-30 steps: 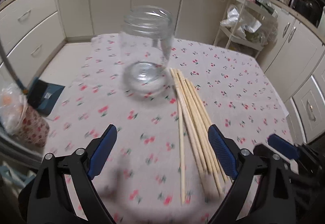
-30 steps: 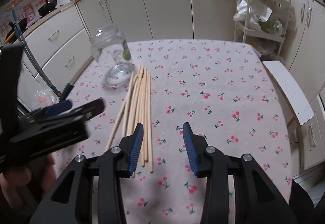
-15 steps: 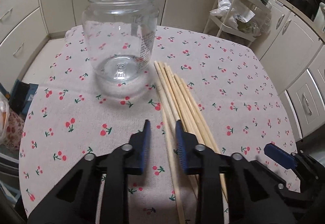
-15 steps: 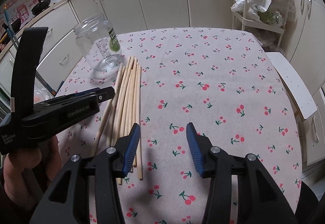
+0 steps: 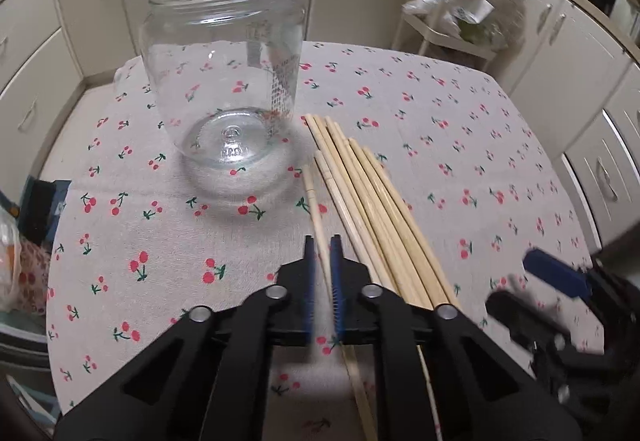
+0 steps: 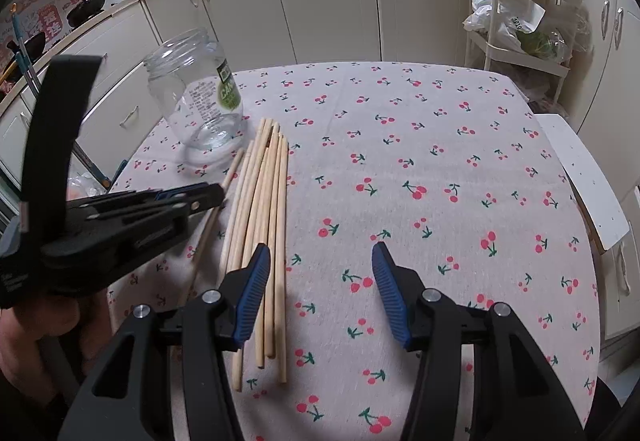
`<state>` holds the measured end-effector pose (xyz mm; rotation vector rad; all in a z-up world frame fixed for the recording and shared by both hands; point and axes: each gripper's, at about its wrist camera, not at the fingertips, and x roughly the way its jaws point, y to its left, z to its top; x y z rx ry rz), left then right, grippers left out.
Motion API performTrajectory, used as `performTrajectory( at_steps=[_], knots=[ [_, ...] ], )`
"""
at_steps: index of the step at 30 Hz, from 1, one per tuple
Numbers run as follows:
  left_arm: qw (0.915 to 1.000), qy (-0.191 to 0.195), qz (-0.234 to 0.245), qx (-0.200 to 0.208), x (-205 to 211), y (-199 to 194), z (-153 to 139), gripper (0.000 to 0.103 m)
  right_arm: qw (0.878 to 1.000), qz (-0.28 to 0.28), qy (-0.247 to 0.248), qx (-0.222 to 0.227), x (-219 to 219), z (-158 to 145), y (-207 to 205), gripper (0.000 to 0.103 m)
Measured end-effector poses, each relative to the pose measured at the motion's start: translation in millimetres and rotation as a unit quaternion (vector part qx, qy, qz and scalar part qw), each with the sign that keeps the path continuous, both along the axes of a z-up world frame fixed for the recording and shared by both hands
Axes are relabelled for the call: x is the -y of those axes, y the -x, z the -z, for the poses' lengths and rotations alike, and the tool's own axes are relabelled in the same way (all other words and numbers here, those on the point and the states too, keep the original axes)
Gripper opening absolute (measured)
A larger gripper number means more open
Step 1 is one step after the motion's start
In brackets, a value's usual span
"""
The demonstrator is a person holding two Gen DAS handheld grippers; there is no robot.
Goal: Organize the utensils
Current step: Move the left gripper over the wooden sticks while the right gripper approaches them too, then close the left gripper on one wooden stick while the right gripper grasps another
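While left tongs [image 5: 322,273] pinch one chopstick [image 5: 314,201], one jar [image 5: 224,81].

The left claw [image 5: 322,273] points steeply down, its blue pads drawn close and clamped on a single chopstick [image 5: 316,217], with only a thin slit left between them. In the right wrist view the same claw [image 6: 208,195] reaches in from the left edge, and the person's hand [image 6: 44,325] grips its black handle low in the corner. The right claw [image 6: 320,289] also tilts downward; its jaws have just been opening and stand apart with nothing between the blue pads.
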<state>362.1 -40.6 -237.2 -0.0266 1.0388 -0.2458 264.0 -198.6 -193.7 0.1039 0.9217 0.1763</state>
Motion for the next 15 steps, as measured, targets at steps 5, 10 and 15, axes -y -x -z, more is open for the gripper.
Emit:
performTrajectory(
  at_steps=[5,10,15],
  knots=[
    [0.9998,0.014,0.002,-0.015,-11.5,-4.1,-1.7,0.003,1.000,-0.016,-0.001,-0.002,-9.3,1.9,-18.3,0.052],
    [0.9997,0.014,0.005,-0.018,-13.6,-6.1,-0.6,0.003,0.999,-0.039,0.013,-0.012,-22.0,9.3,-39.7,0.037],
    [0.9997,0.015,0.005,-0.017,-14.2,-7.6,-0.3,0.003,0.998,-0.052,0.016,-0.026,-25.1,20.0,-55.1,0.028]
  ],
)
